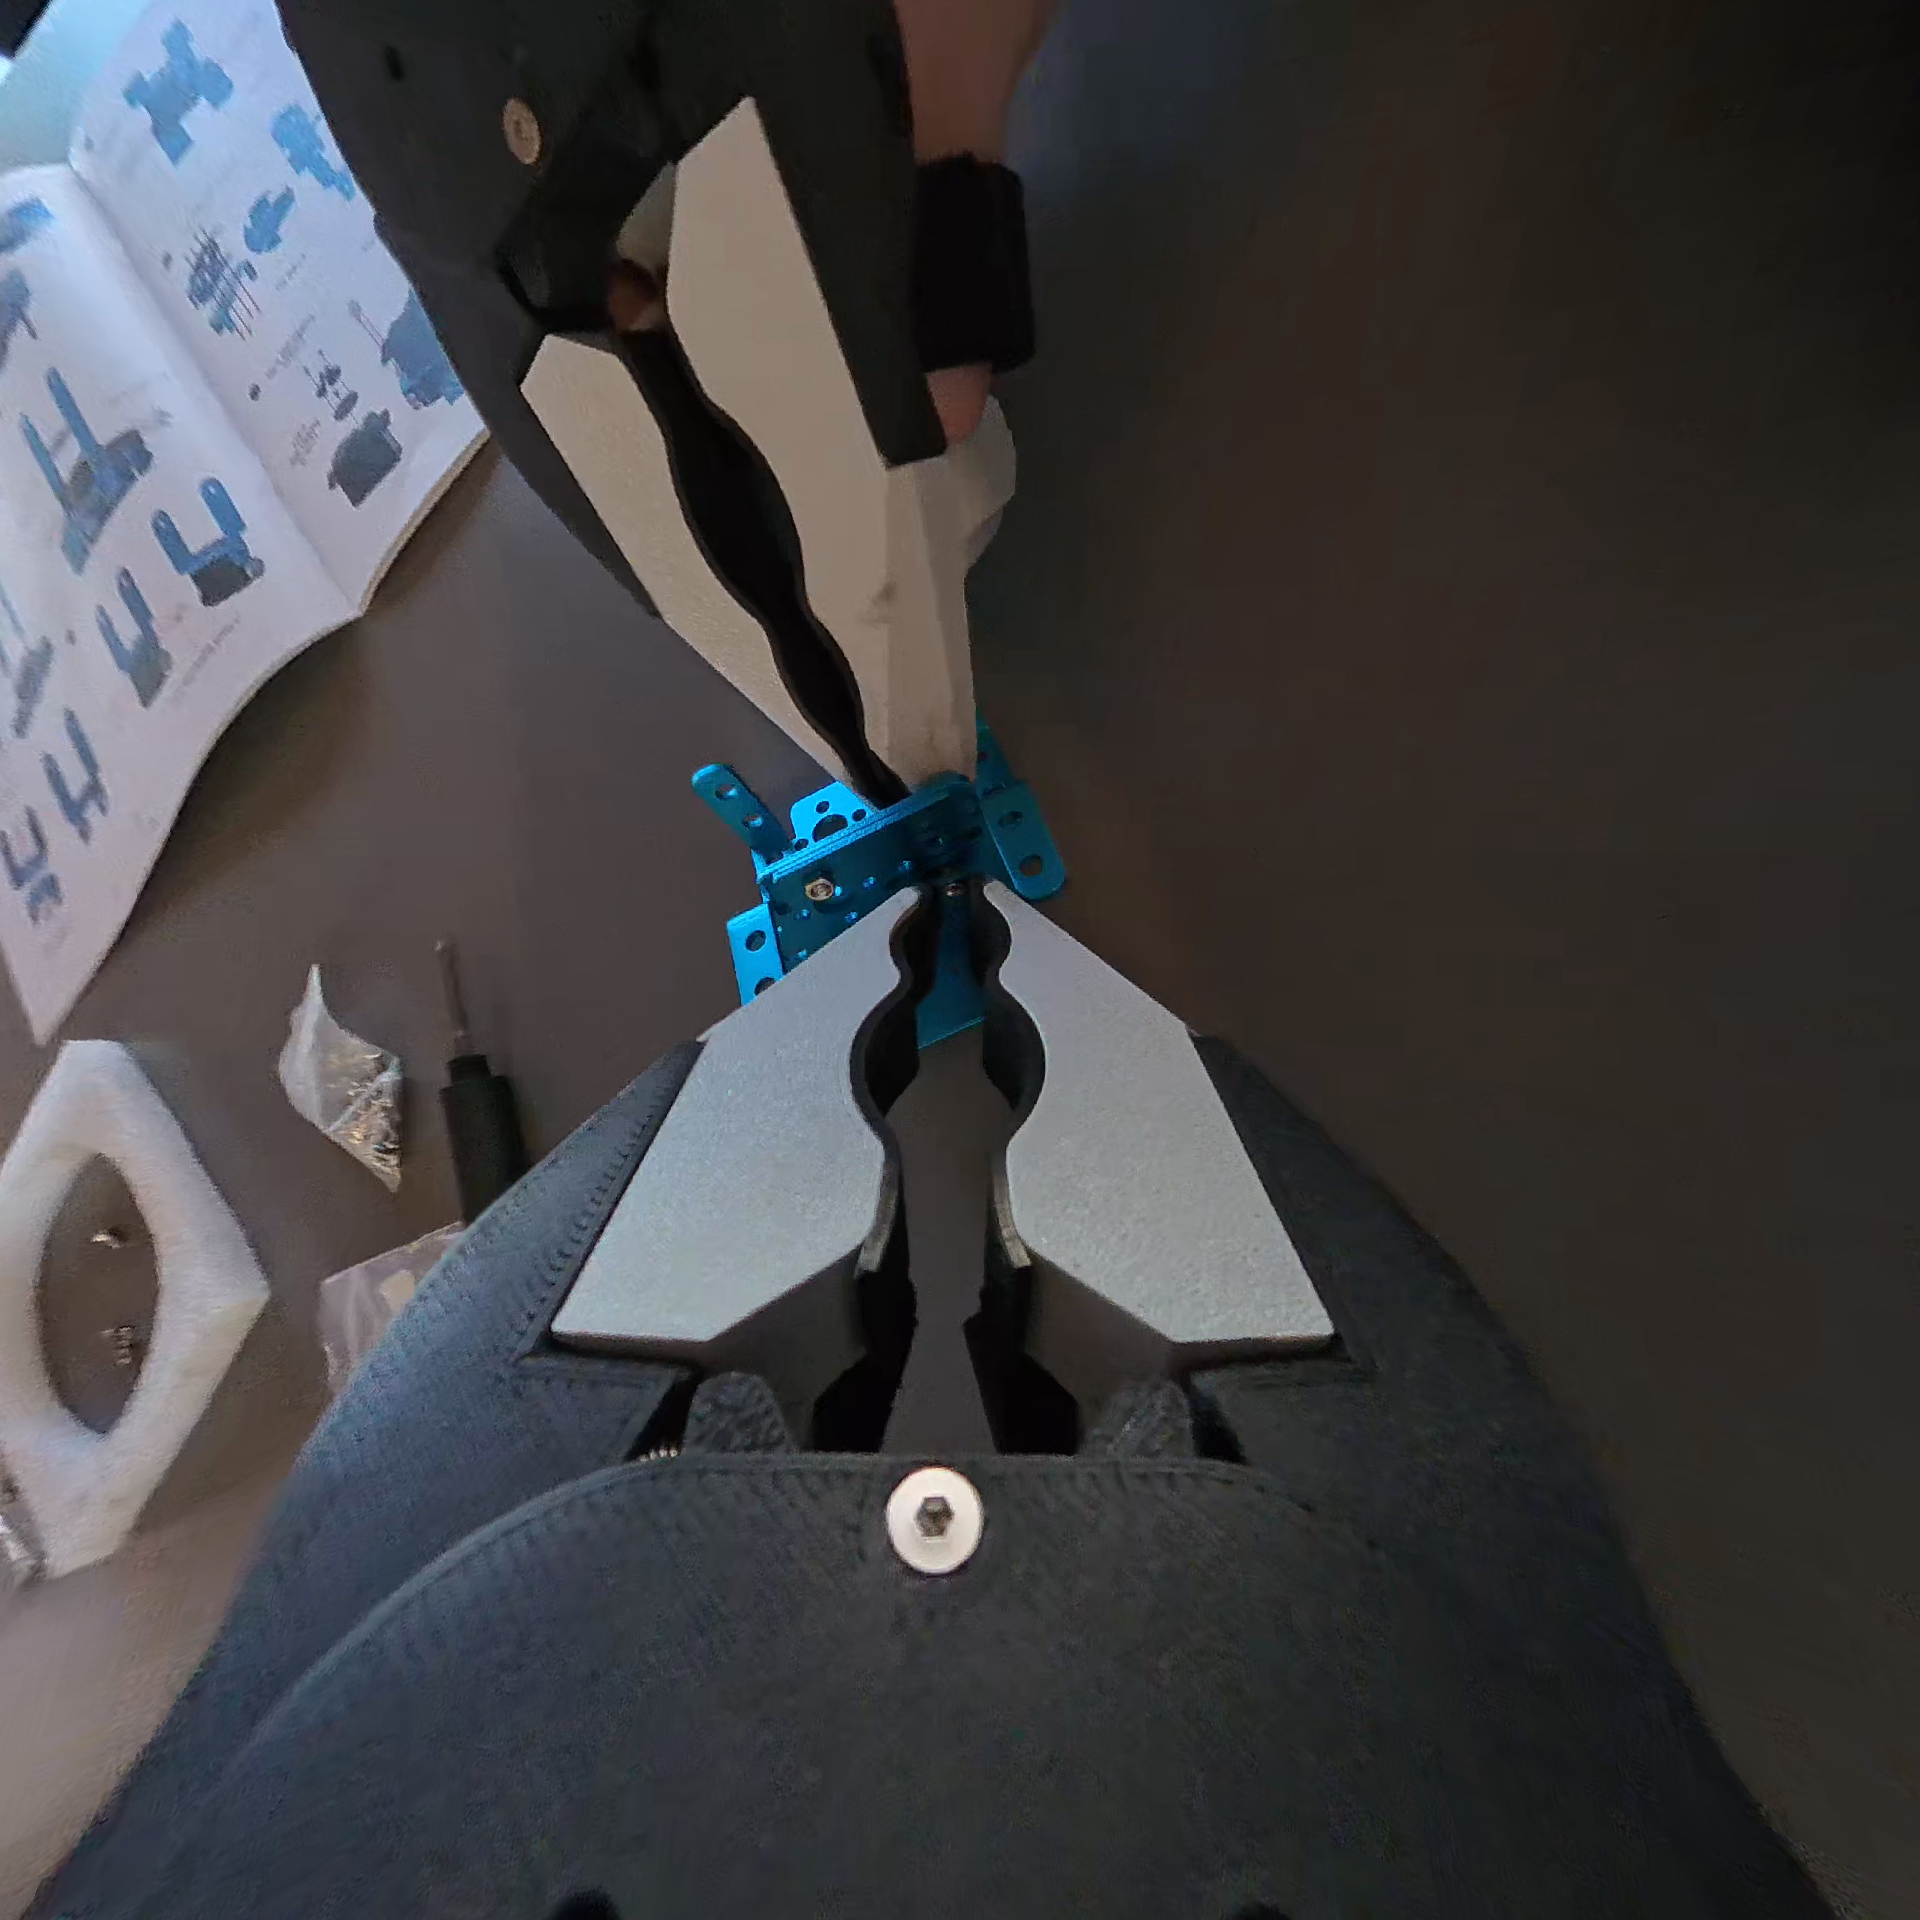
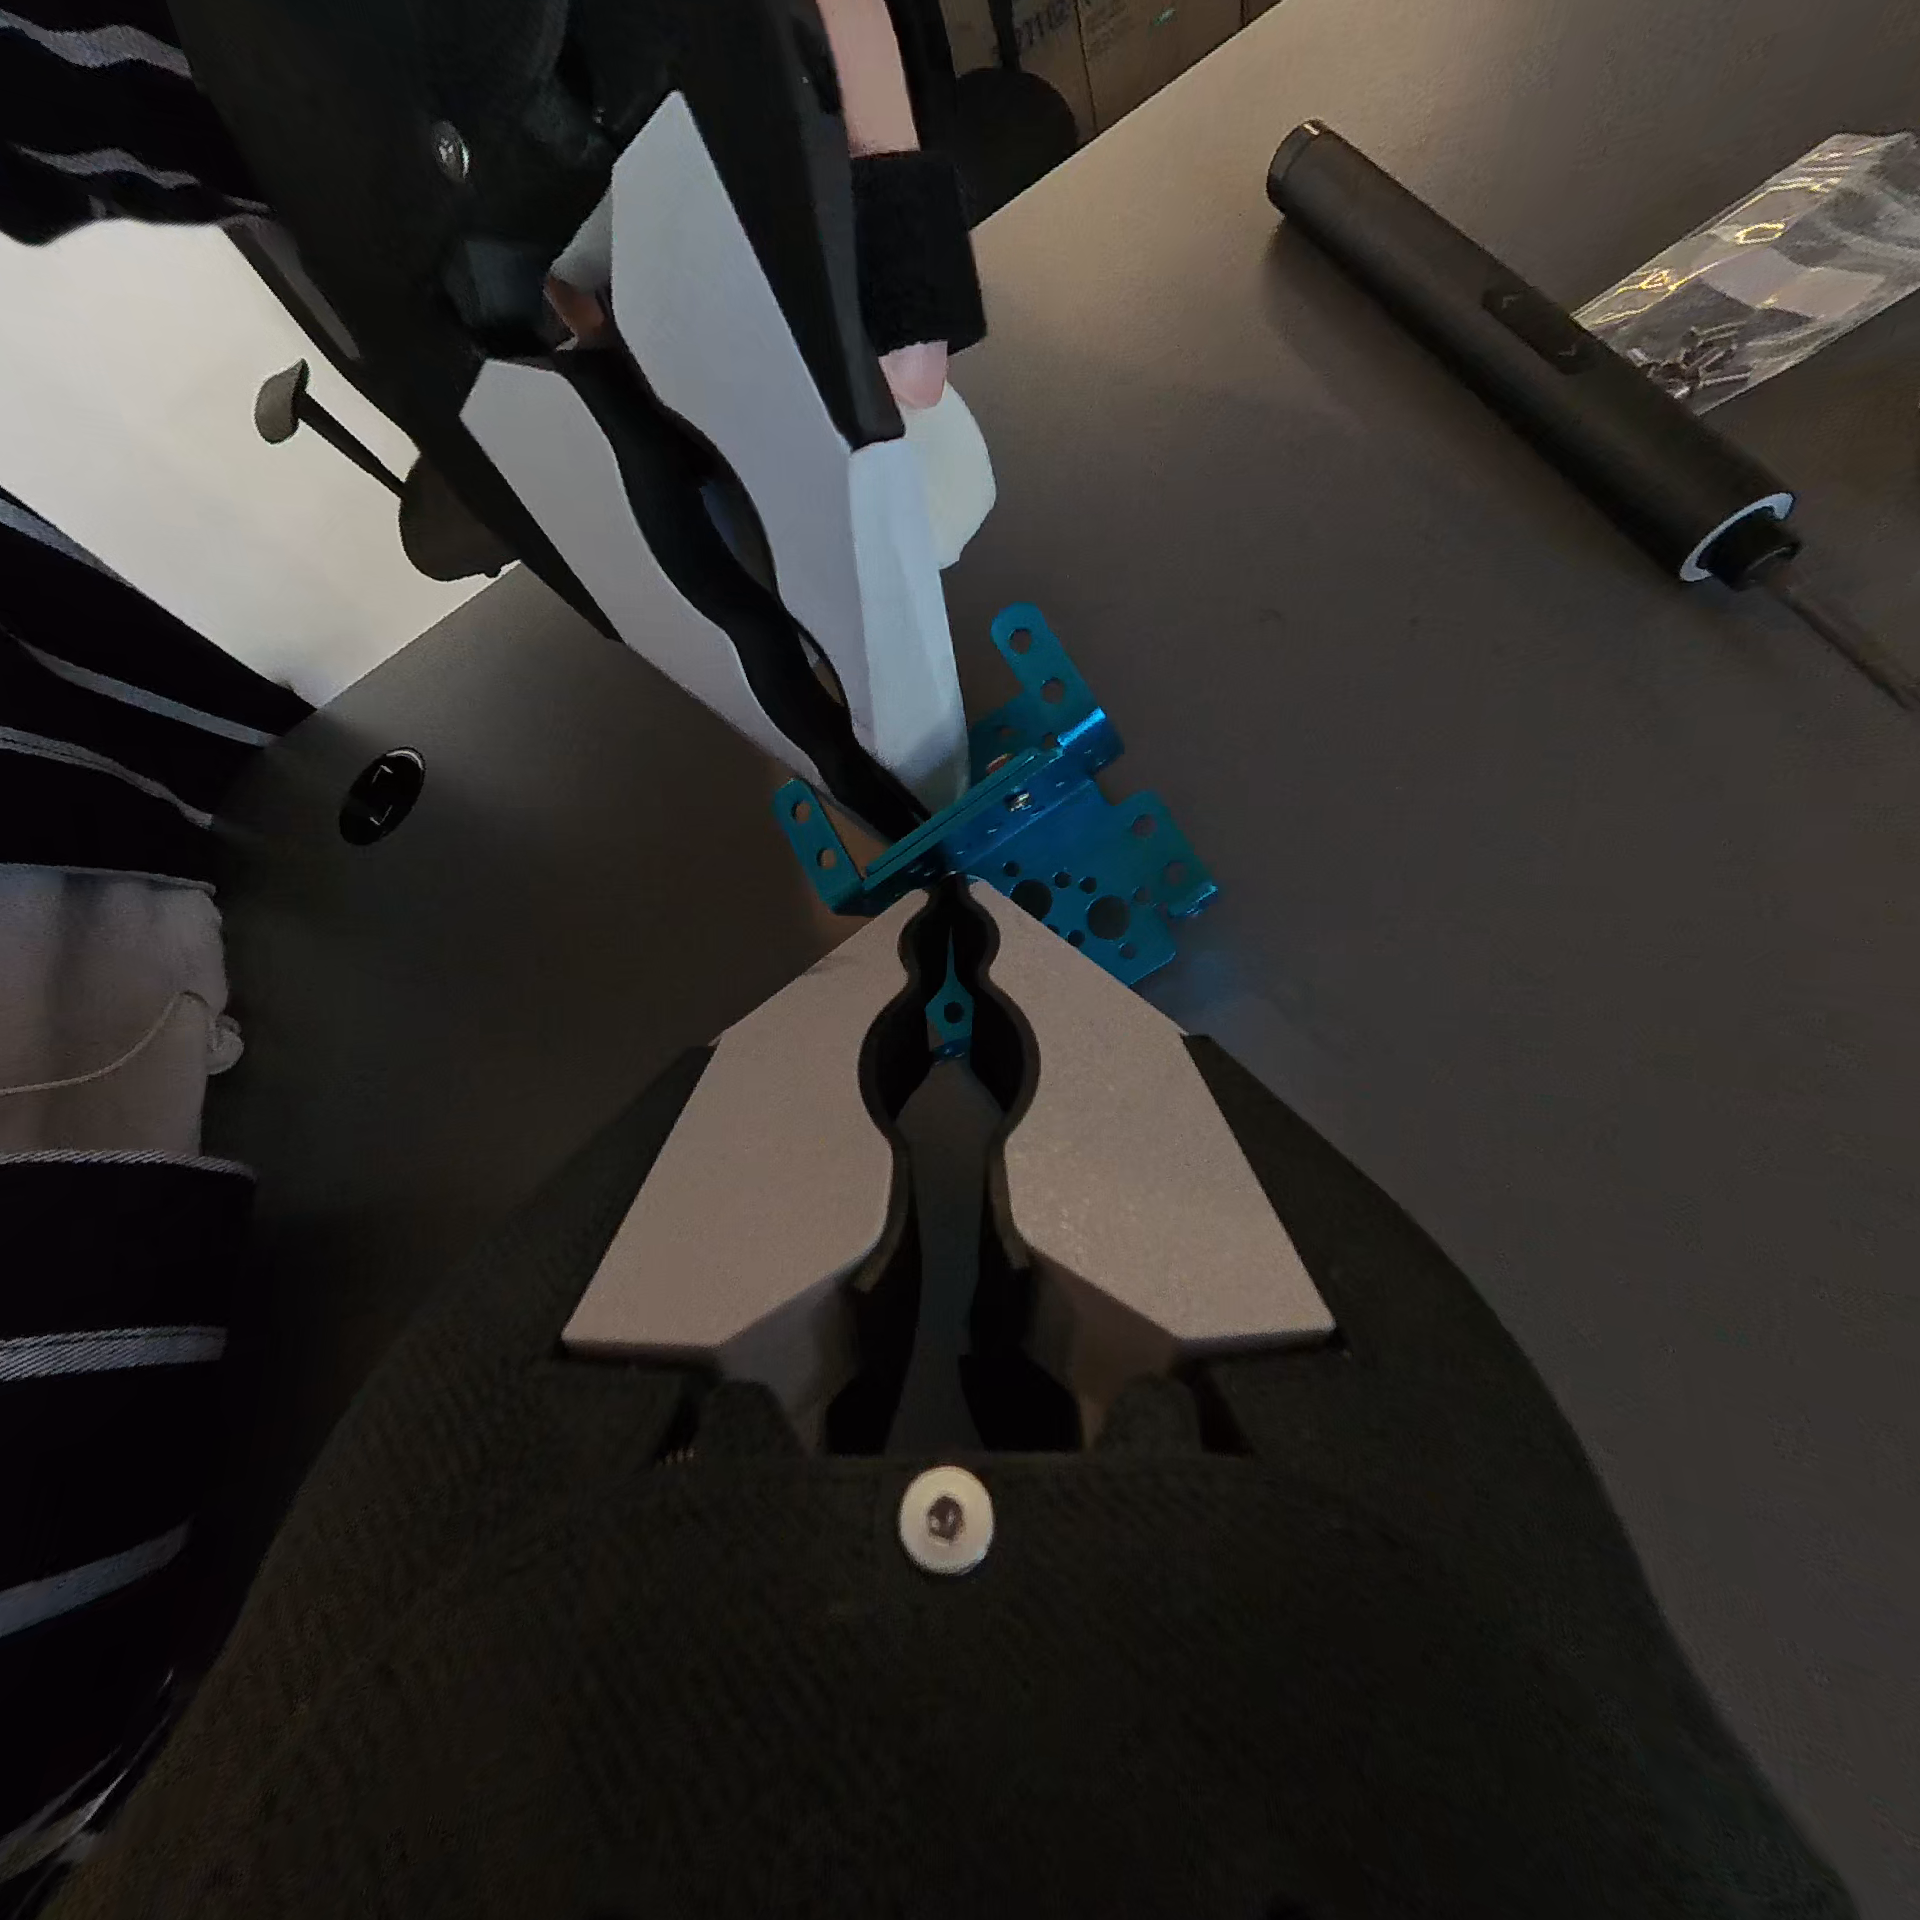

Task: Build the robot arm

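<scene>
A blue metal bracket assembly (image 1: 883,883) with many round holes is held just above the dark table between both grippers. My left gripper (image 1: 951,896) is shut on a thin blue plate of it from the near side. In the left wrist view the right gripper (image 1: 914,774) comes down from above, shut on the assembly's top edge. In the right wrist view my right gripper (image 2: 951,894) is shut on a blue tab, and the blue bracket assembly (image 2: 1070,862) spreads out beyond it. The left gripper (image 2: 914,795) pinches it from the upper left.
An open instruction booklet (image 1: 187,436) lies at the left, with a white foam block (image 1: 104,1299), a small bag of screws (image 1: 348,1081) and a black screwdriver (image 1: 473,1101) below it. In the right wrist view the black screwdriver (image 2: 1527,343) and a plastic bag (image 2: 1766,270) lie far right; a person's striped sleeve (image 2: 94,1299) is at the left. Left and right tips are no more than a few centimetres apart. The black screwdriver (image 1: 473,1101) is about equally far from each gripper, around 12 cm. Seen from the right wrist view (image 2: 1692,515) as well.
</scene>
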